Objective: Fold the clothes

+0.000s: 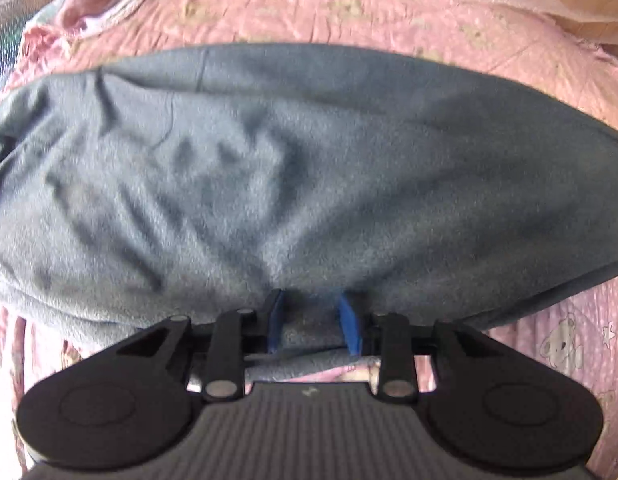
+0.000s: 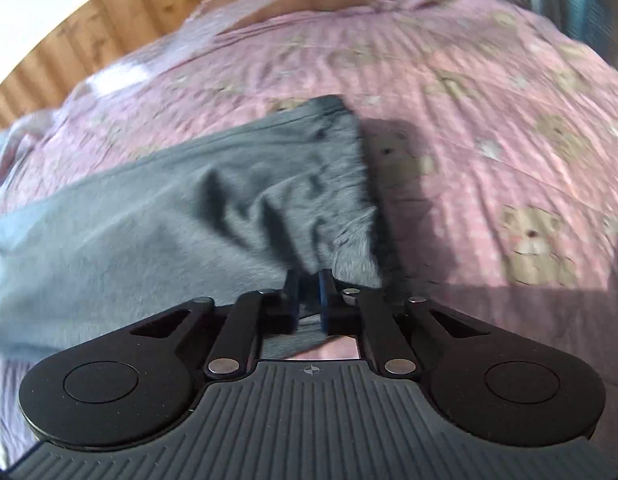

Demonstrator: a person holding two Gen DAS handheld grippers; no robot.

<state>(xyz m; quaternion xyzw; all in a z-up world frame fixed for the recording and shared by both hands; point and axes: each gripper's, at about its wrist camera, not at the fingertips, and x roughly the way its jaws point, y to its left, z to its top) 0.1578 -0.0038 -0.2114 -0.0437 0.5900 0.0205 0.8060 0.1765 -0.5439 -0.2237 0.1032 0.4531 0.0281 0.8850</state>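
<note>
A grey fleece garment [image 1: 293,168] spreads wide over a pink bed in the left wrist view, wrinkled toward its near edge. My left gripper [image 1: 314,304] is shut on that near edge, with cloth bunched between its blue pads. In the right wrist view the same grey garment [image 2: 157,208] runs off to the left, and its far corner ends near the middle of the bed. My right gripper [image 2: 309,280] is shut on the cloth near its right end, the blue pads close together with fabric between them. The view is blurred by motion.
The bed is covered by a pink quilt with bear prints [image 2: 489,140]. A wooden headboard or wall [image 2: 69,40] lies at the back left in the right wrist view. Rumpled pink bedding [image 1: 89,8] sits at the far left in the left wrist view.
</note>
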